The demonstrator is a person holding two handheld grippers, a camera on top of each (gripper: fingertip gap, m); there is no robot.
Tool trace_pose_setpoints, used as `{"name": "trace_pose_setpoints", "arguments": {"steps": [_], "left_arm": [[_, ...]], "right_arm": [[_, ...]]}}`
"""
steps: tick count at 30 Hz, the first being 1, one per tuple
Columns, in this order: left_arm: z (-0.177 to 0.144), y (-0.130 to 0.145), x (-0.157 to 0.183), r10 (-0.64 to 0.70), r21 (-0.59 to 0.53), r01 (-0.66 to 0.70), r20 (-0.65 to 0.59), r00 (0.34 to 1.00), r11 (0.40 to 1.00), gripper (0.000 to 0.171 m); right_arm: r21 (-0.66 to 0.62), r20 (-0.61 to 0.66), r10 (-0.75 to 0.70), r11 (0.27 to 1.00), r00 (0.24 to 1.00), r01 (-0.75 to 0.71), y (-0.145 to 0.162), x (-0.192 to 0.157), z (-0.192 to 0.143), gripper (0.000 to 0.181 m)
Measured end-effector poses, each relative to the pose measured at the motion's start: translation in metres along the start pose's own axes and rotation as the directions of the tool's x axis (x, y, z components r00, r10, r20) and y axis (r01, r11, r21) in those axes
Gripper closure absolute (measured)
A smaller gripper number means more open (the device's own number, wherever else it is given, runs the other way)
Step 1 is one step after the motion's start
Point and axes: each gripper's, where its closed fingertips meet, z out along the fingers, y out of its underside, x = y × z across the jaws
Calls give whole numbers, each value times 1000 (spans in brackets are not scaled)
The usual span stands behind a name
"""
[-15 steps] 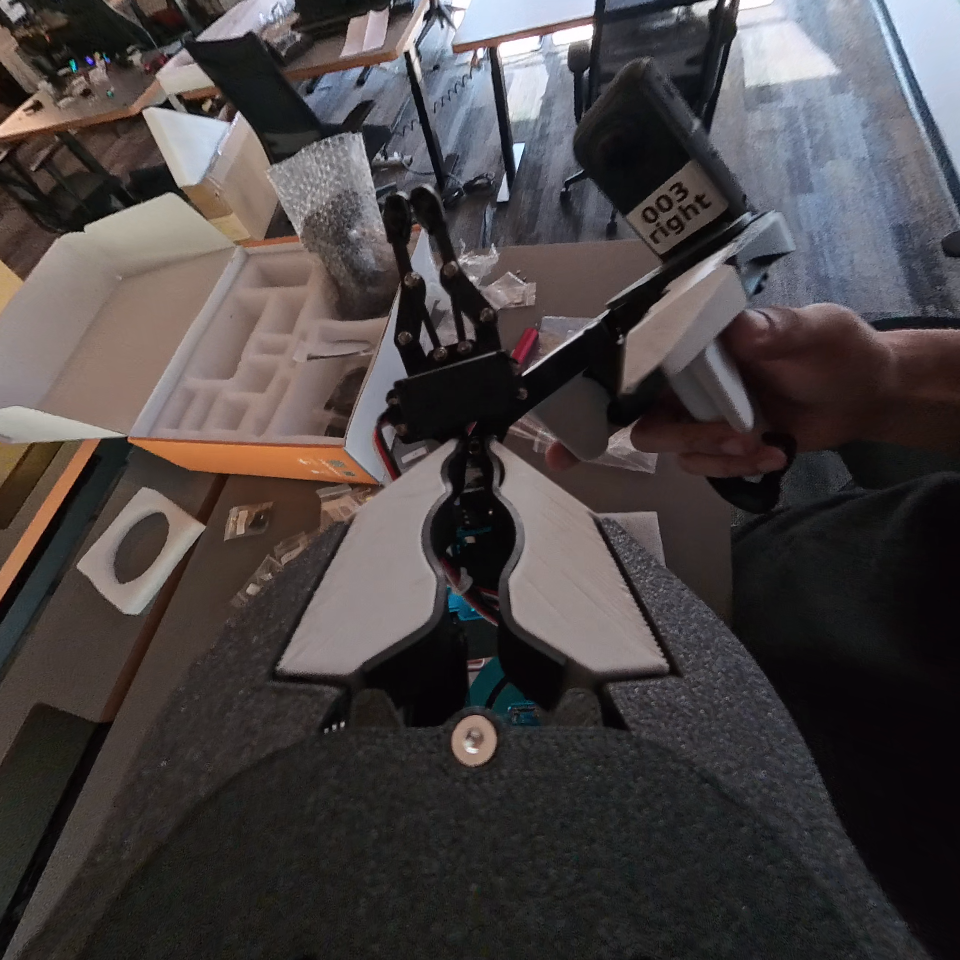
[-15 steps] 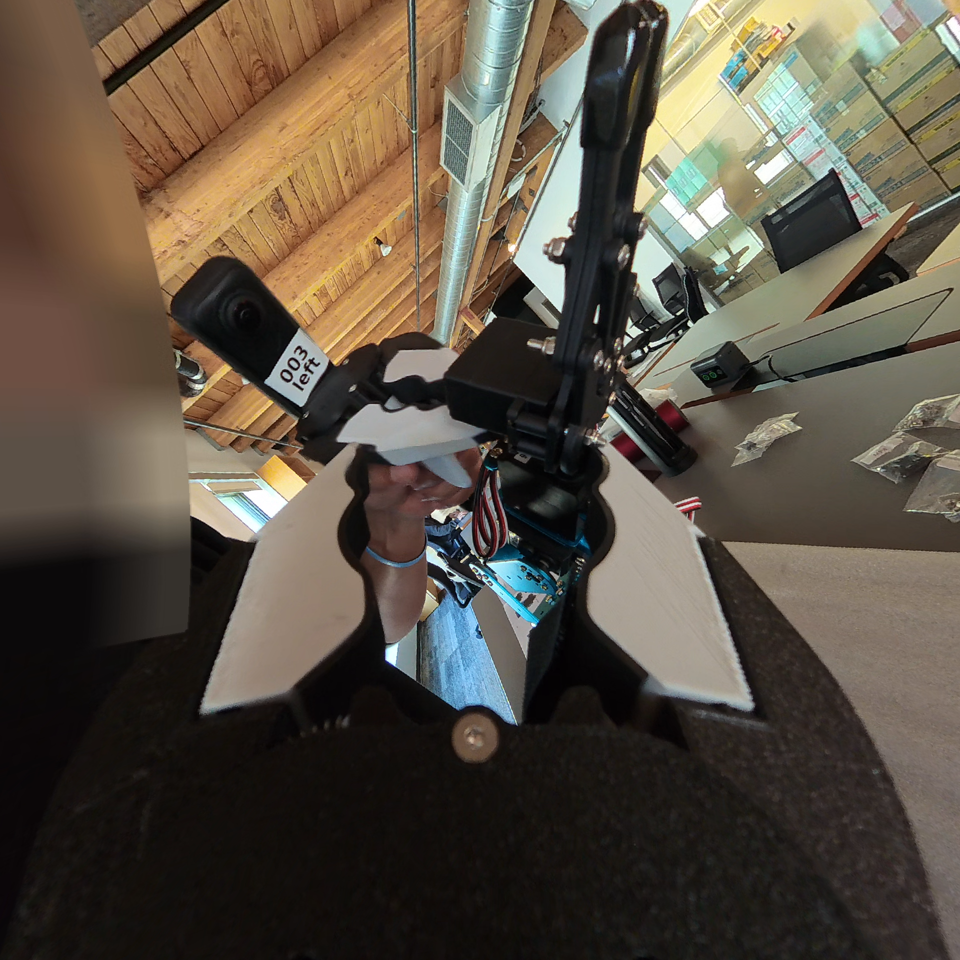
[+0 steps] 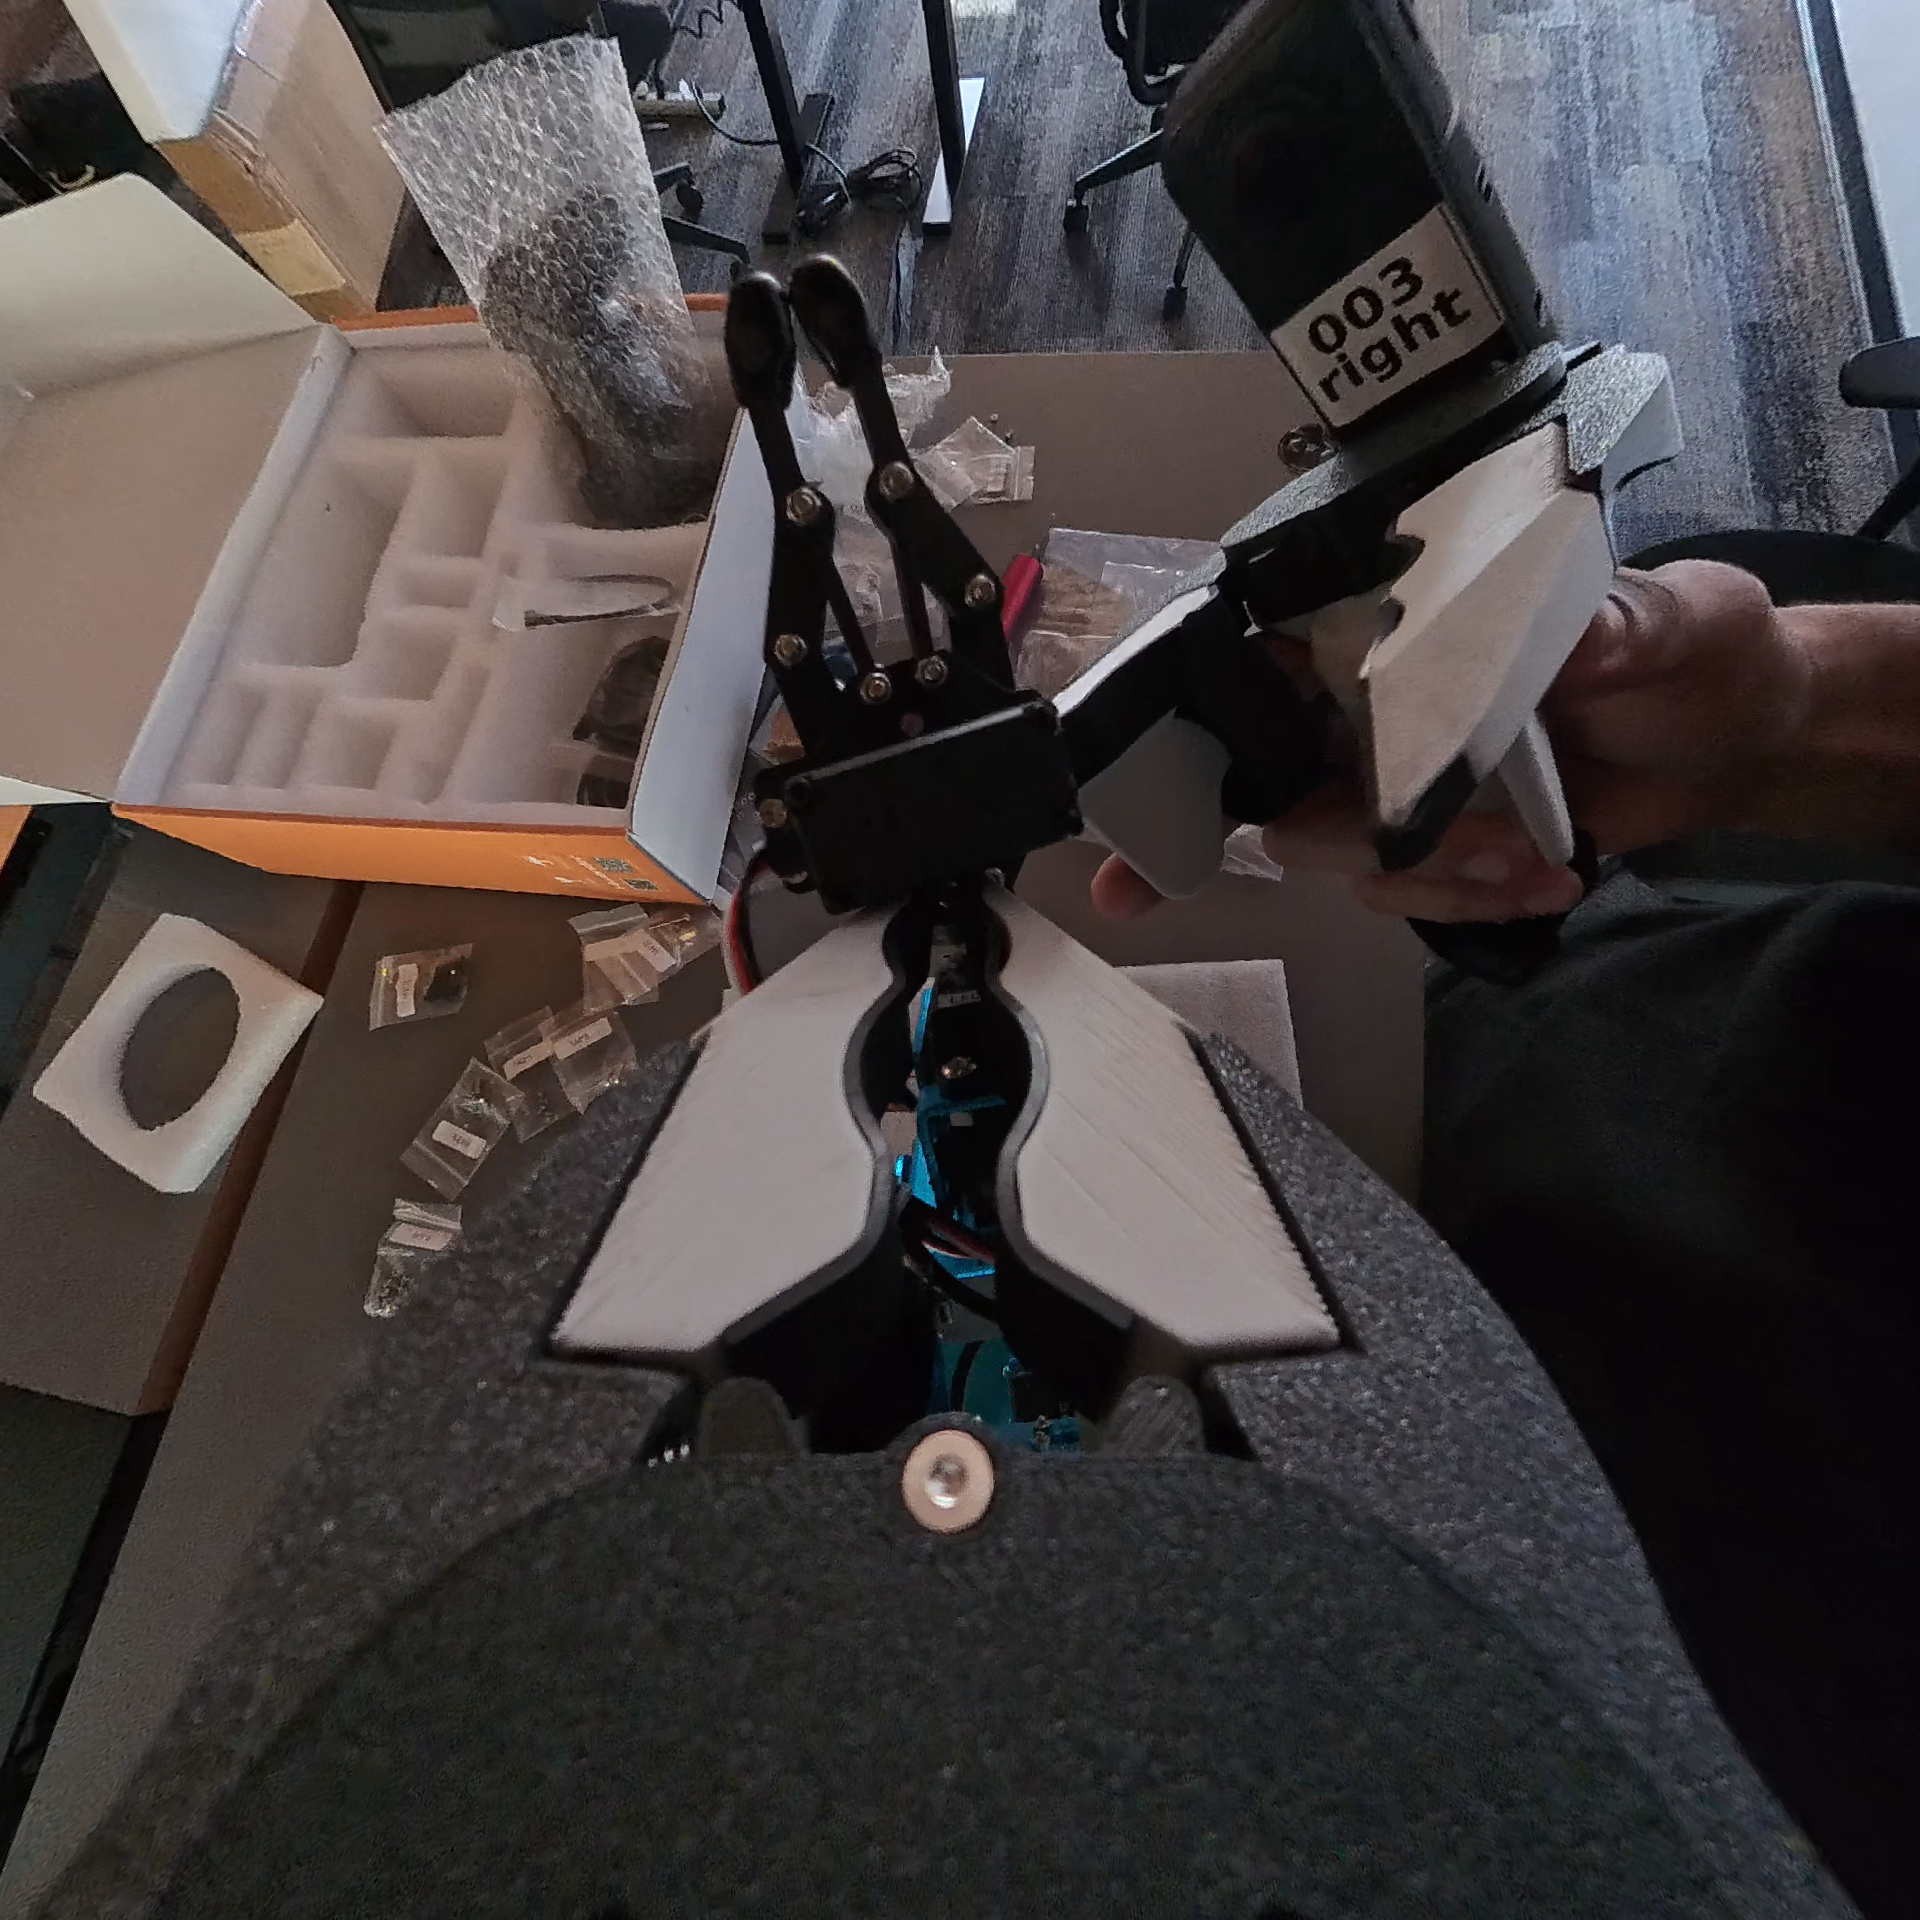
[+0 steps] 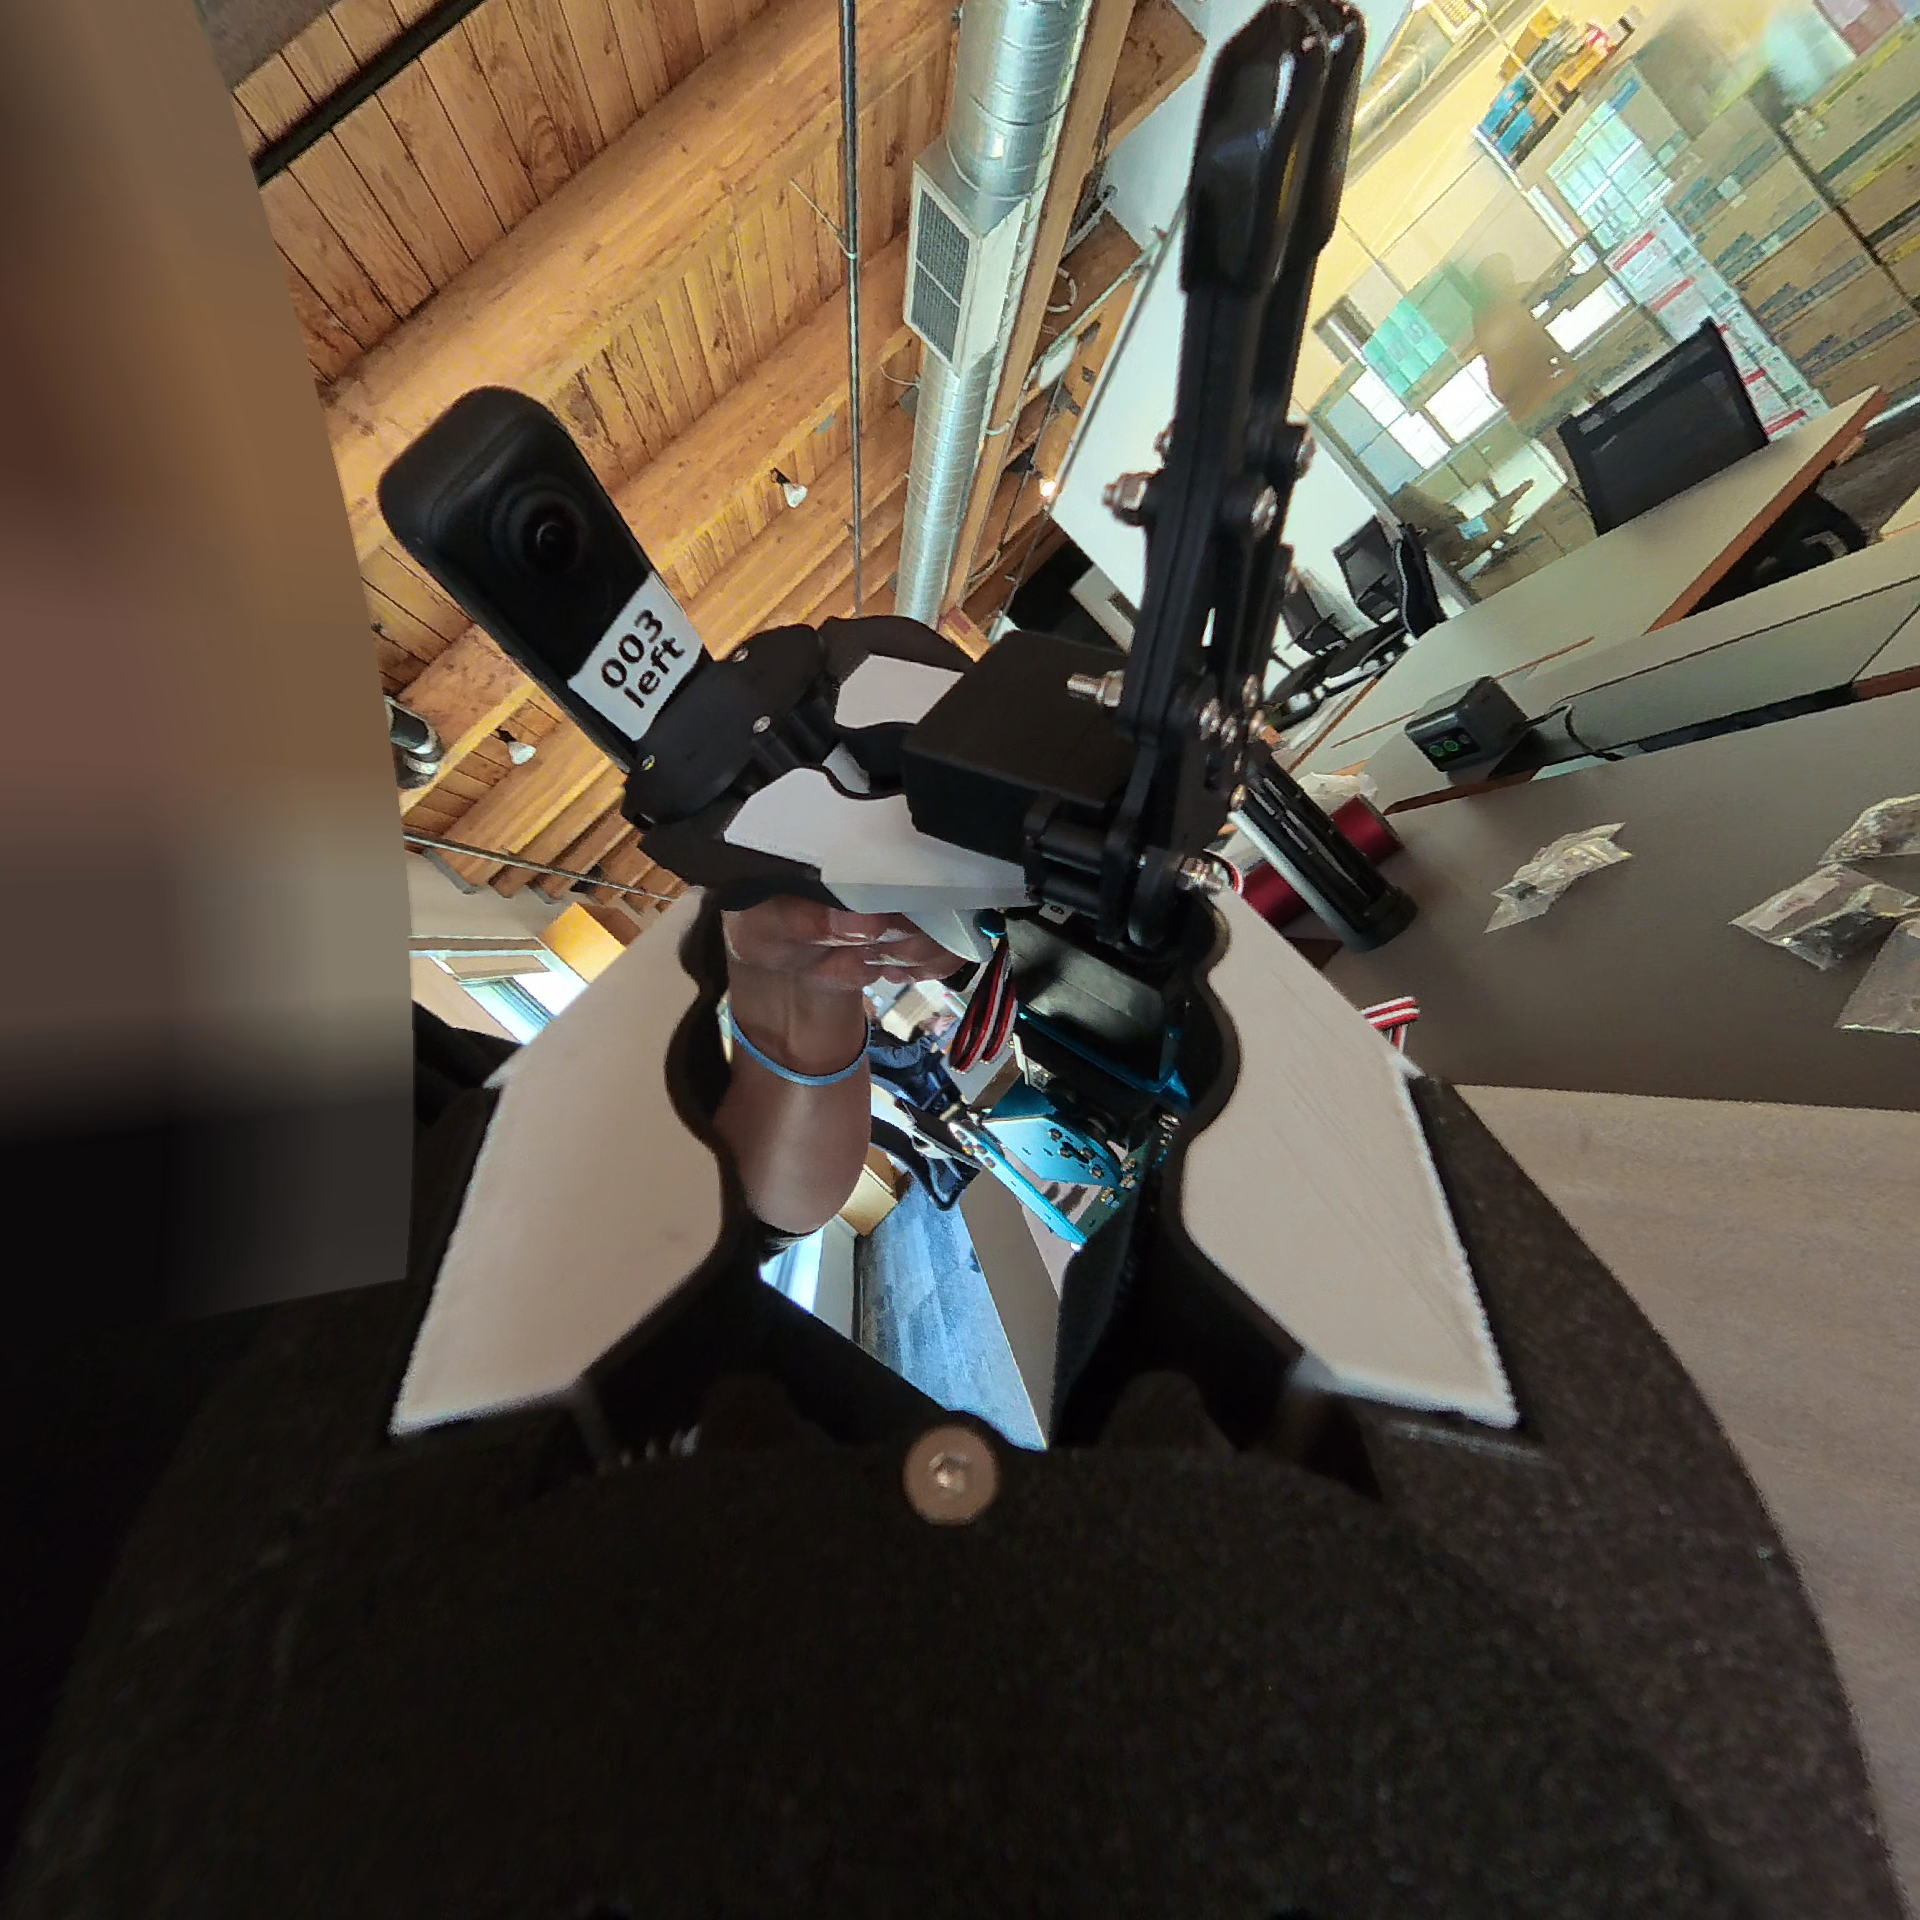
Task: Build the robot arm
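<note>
left tool point(image 3: 948, 935) and right tool point(image 4: 954, 940) gripping black claw assembly point(image 3: 894, 665) (above table point(image 3: 1143, 436))

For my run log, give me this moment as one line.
left gripper: shut on small robot arm | right gripper: shut on same arm | arm's claw: closed, pointing up | open foam-lined box: behind on table

— What sits between the right gripper point(image 4: 951, 971)'s white fingers point(image 4: 1340, 1174)?

— A small black claw point(image 4: 1236, 499) on a black motor block point(image 4: 1013, 743), rising up the middle, with blue metal parts point(image 4: 1081, 1143) below; the fingers close around it.

— And at left centre?

— The left gripper point(image 4: 831, 790), its black camera point(image 4: 520, 561) pointing to the upper left.

— Right edge?

— Small plastic bags point(image 4: 1558, 857) on a grey table point(image 4: 1662, 997).
</note>
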Motion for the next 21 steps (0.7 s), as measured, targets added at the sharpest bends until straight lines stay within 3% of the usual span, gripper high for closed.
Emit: {"name": "trace_pose_setpoints", "arguments": {"steps": [14,21], "left_arm": [[3,-1,1,40,-1,-40,45,998,999,162],[1,0,-1,7,22,-8,51,999,1000,162]], "right_arm": [[54,127,172,982,977,-179,-7,1,-11,93],[50,114,149,987,982,-155,-6,1,-7,94]]}}
